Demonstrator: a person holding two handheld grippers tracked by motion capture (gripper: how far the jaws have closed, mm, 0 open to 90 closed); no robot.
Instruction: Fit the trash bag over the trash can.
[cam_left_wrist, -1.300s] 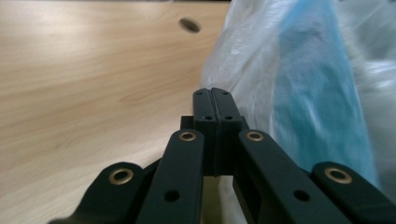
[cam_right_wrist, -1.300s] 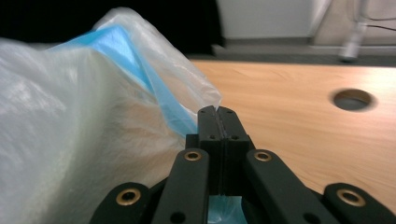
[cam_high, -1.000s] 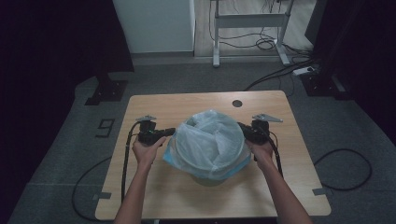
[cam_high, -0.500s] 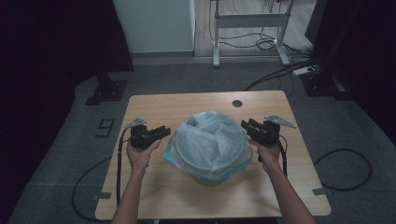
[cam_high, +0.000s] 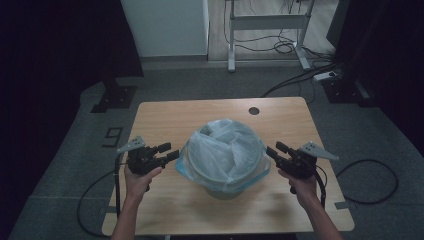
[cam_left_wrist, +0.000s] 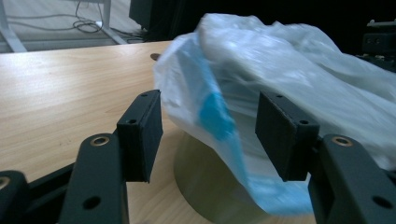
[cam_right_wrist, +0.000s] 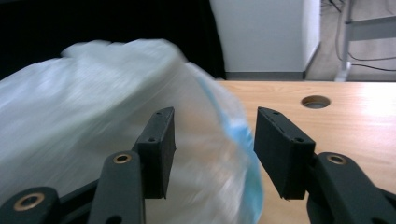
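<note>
Now we hold our left claw (cam_high: 172, 152) and right claw (cam_high: 273, 150) just clear of the bag (cam_high: 225, 150); both have just been opening, nothing between them. Beyond, it drapes over the bin (cam_left_wrist: 205, 177) mid-bench (cam_high: 200, 112); lining looks done.

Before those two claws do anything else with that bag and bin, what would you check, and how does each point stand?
1. Left gripper let go of the bag: ok, its jaws have just been opening and stand apart beside the bag.
2. Right gripper let go: ok, jaws likewise just opened.
3. Bag folded over the bin's rim: ok on both sides.
4. Bin upright: ok.
5. Bin well inside the table: ok.
6. Bag seated down to the bottom: cannot tell.
</note>
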